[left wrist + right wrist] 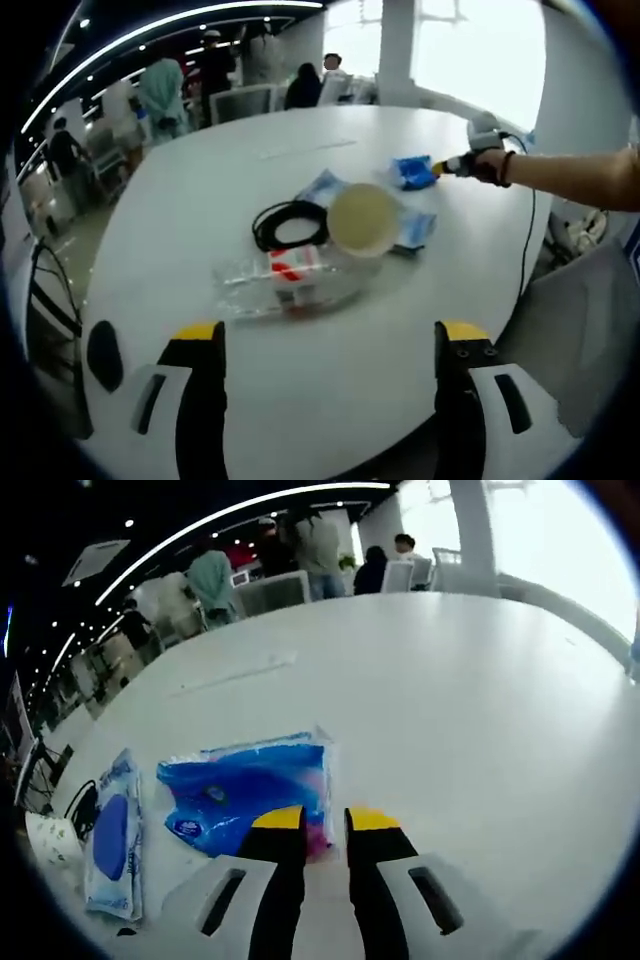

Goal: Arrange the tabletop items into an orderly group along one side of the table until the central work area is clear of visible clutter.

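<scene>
Two grippers here, and they're in very different states. The right gripper [323, 820] has its yellow-tipped jaws squeezed down to a narrow slit on the near edge of a blue tissue pack [250, 795], so it looks pinched onto the wrapper, though I can't tell how firm the grip is. That pack is shiny crinkled plastic, deep blue with a bit of pink at the pinched corner and a small white oval logo, and its long axis runs across the right gripper view, lying flat on the white table [450, 700]. Just beside the pack, away from the jaws, is a second, paler wipes pack [112, 835] with a dark blue oval flap, long axis pointing away from the camera. In the left gripper view the left gripper [330, 340] is spread wide over bare tabletop, holding nothing. Taking the clear plastic bottle [285, 278] with the red and white label as the landmark: it lies on its side, a coiled black cable [290, 224] sits just behind it, and a pale round cup [364, 218] touches its far end.
</scene>
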The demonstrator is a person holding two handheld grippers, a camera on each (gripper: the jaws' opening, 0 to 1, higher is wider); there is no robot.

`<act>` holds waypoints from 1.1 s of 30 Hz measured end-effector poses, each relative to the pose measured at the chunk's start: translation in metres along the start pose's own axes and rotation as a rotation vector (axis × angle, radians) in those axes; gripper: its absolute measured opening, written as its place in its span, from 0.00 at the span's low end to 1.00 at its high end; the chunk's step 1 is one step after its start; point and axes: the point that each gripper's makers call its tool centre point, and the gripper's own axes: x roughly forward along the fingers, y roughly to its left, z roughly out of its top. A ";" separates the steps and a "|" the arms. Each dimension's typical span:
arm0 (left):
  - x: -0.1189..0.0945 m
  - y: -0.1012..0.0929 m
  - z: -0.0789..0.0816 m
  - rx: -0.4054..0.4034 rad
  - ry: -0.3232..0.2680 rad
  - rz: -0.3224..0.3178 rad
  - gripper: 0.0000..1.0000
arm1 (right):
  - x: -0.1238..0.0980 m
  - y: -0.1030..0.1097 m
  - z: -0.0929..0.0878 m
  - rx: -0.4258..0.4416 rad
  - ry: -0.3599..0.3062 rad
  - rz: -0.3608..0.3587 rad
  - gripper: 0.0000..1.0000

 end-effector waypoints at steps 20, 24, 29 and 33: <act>-0.004 -0.005 0.016 0.005 -0.076 -0.011 0.95 | -0.037 0.045 0.016 -0.065 -0.081 0.162 0.92; -0.004 -0.005 0.018 0.006 -0.083 -0.007 0.98 | -0.042 0.050 0.012 -0.091 -0.075 0.175 0.96; -0.004 -0.005 0.017 -0.016 -0.081 -0.013 0.99 | -0.049 0.060 0.005 -0.104 -0.059 0.206 0.99; -0.004 -0.002 0.017 -0.030 -0.081 -0.008 0.99 | -0.053 0.068 -0.003 -0.111 -0.043 0.223 0.99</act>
